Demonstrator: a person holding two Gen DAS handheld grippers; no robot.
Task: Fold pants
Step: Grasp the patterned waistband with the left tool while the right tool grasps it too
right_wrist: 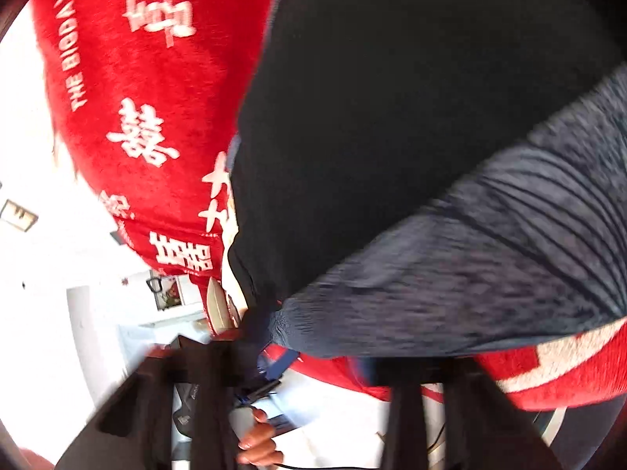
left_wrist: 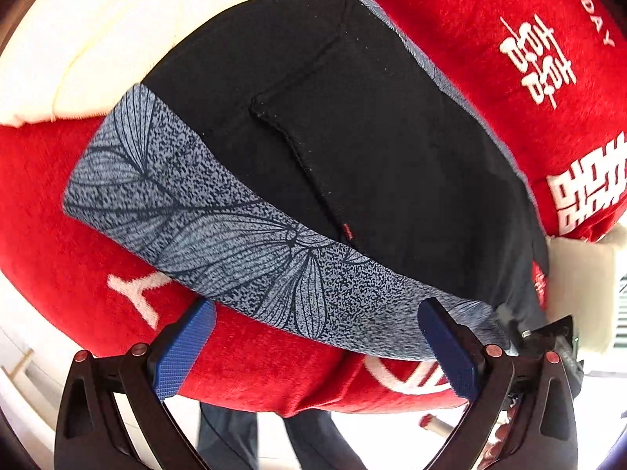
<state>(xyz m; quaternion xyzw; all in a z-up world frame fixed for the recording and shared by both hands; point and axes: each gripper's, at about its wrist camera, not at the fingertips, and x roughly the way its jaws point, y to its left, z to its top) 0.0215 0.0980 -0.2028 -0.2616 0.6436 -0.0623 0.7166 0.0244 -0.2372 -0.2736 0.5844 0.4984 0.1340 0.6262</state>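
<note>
Currently the pants (left_wrist: 352,125), smooth black knit with a stitched patch pocket and a wide grey speckled waistband printed with leaf veins, lie flat on a plush red blanket (left_wrist: 70,196) bearing white characters, a cream quilted cover (left_wrist: 78,39) beyond. Left gripper (left_wrist: 317,348) points steeply down at the waistband edge, its blue ribbed pads (left_wrist: 184,352) spread wide, gripping nothing. Right gripper (right_wrist: 321,364) sits at the waistband's corner, view blurred, jaws nearly closed; whether cloth is pinched cannot be told.
</note>
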